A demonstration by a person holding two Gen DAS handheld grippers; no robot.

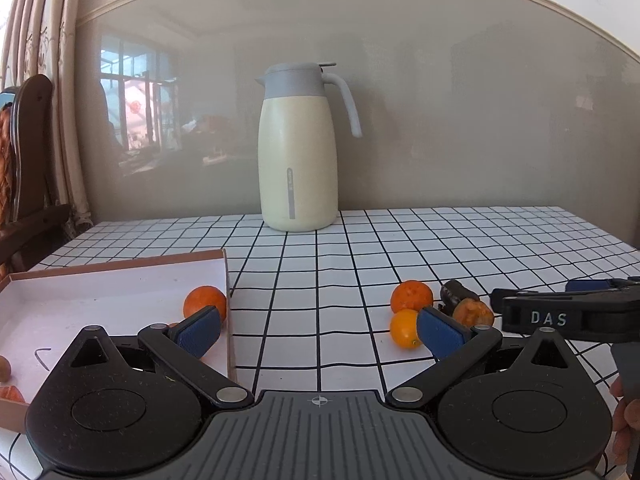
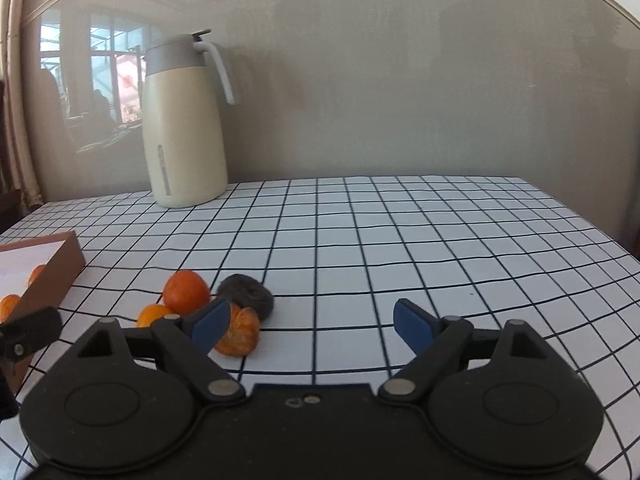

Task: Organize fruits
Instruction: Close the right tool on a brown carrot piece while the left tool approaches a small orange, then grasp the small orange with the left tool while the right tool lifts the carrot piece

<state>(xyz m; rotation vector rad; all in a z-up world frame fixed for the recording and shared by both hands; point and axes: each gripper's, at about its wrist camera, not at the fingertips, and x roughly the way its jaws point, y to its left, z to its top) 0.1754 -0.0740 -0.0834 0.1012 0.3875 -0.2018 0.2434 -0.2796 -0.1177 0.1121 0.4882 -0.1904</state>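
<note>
A: How did the left gripper [image 1: 318, 332] stand?

B: Its blue pads [image 1: 199, 336] were spread wide with nothing between them. It hung over the checked tablecloth [image 1: 360, 248], one finger above the box [image 1: 120, 288], the other near the loose fruit.

A: And the right gripper [image 2: 312, 324]?

B: Wide apart too, and empty. Its left pad [image 2: 210, 324] sat just in front of the peeled mandarin [image 2: 238, 334].

A: Where was the fruit?

B: One orange [image 1: 205, 302] lay inside the box by its right wall, with more orange pieces at the near left corner. On the cloth, a tangerine [image 2: 186, 292], a smaller yellow-orange fruit [image 2: 152, 315], the peeled mandarin and a dark wrinkled one [image 2: 250, 294], possibly a passion fruit, clustered together, touching or nearly so.

A: Anything else?

B: A cream thermos jug [image 1: 298, 152] stood upright at the back against the wall
</note>
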